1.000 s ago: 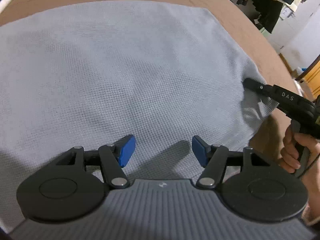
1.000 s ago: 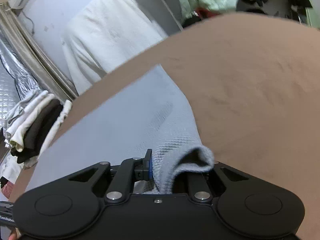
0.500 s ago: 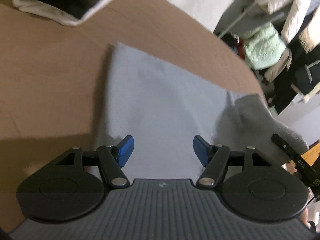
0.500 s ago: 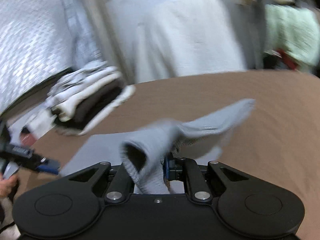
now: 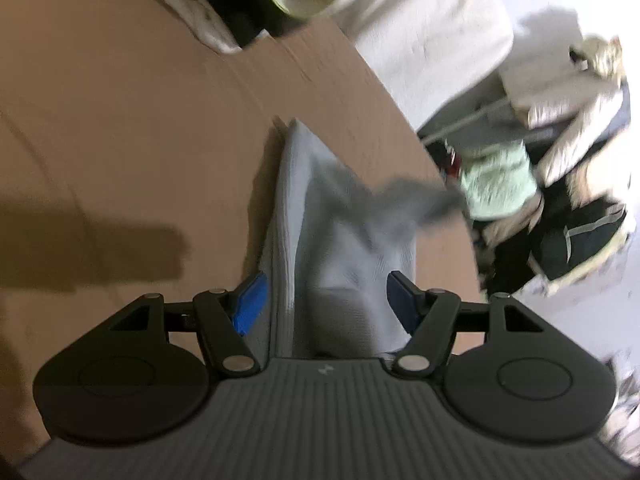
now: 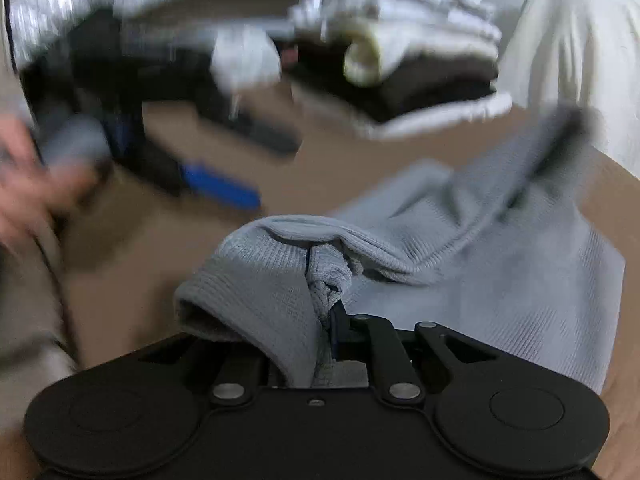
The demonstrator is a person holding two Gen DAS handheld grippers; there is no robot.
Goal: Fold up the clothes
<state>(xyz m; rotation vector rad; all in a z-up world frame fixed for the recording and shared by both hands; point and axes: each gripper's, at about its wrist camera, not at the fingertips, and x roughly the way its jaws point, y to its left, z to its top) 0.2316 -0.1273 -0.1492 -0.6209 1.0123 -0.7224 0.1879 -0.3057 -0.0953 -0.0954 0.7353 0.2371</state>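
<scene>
- Now our right gripper clenches a bunched edge of the grey garment, lifting it over the brown tabletop.
- Our left gripper stands released, fingers straddling the cloth.

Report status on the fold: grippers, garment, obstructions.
Right gripper shut on grey garment, edge bunched in jaws. Left gripper open, straddling the cloth, pads clear. Folded stack sits apart on brown table.
</scene>
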